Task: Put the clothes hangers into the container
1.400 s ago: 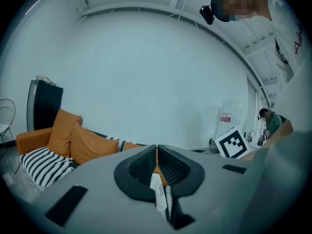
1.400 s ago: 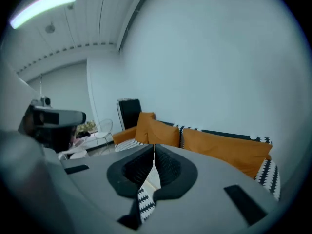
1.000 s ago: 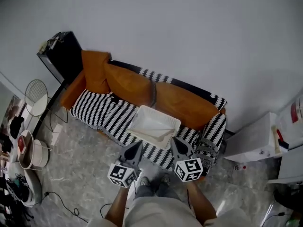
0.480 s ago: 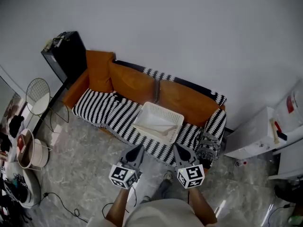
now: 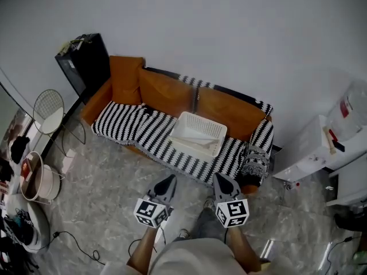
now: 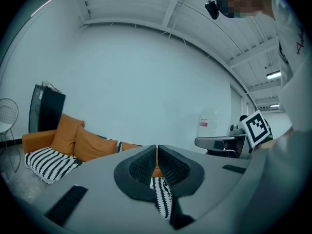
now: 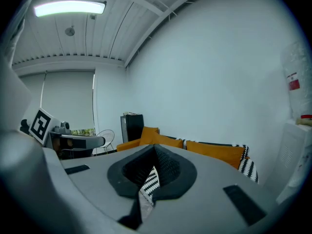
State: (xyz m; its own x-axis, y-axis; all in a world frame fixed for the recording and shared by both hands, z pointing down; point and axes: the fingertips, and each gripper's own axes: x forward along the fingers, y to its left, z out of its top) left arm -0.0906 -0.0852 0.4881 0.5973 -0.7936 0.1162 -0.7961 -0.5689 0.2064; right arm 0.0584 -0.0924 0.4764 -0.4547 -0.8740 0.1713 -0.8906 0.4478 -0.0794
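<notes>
Container point(image 5: 199, 134), a white slatted basket, sits on the sofa point(image 5: 166, 99) seat right of centre, near its front edge. Left hand-held gripper point(image 5: 168, 180) and right hand-held gripper point(image 5: 221, 178) hang over the grey floor point(image 5: 109, 188), well apart from that edge, both with jaws pressed together and empty.

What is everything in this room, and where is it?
Sofa: one, orange, against the white wall.
Striped cover: one, black and white, over the sofa's seat.
Basket: one, white, on the seat, right of middle.
Cabinet: one, black, at the sofa's left end.
Wire chair: one, white, left of the sofa.
Low unit: one, white, right of the sofa.
Round tub: one, white, floor at far left.
Left tool: one, grey, shut and empty.
Right tool: one, grey, shut and empty.
</notes>
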